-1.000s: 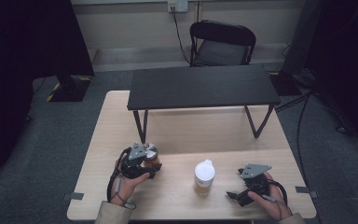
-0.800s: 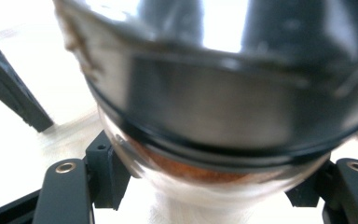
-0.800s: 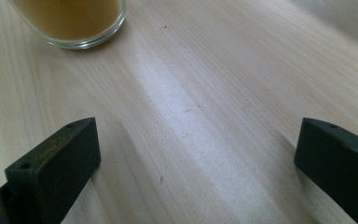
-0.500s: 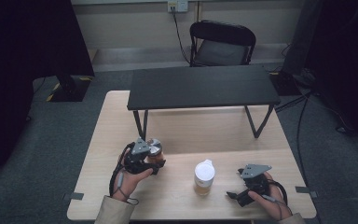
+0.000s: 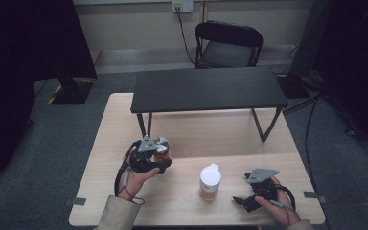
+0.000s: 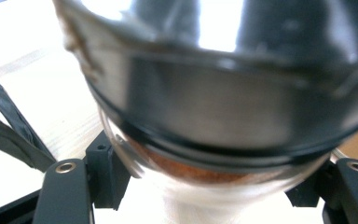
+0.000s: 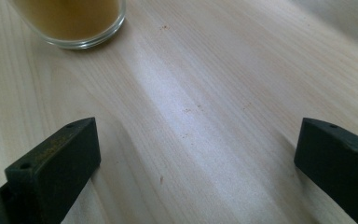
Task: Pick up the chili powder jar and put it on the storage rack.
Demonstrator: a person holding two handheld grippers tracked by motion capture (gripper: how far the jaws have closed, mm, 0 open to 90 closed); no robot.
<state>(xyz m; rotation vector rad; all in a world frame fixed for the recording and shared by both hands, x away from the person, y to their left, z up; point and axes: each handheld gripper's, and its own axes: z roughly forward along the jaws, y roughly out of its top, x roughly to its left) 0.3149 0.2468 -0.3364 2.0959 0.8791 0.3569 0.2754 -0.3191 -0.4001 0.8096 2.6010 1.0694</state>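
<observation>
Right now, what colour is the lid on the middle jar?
White; the jar's lid shows best in the high view.

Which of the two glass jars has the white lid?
The jar with the white lid stands free on the wooden table between the hands. The other, a metal-lidded jar, is clamped in the left gripper and holds reddish-brown powder.
</observation>
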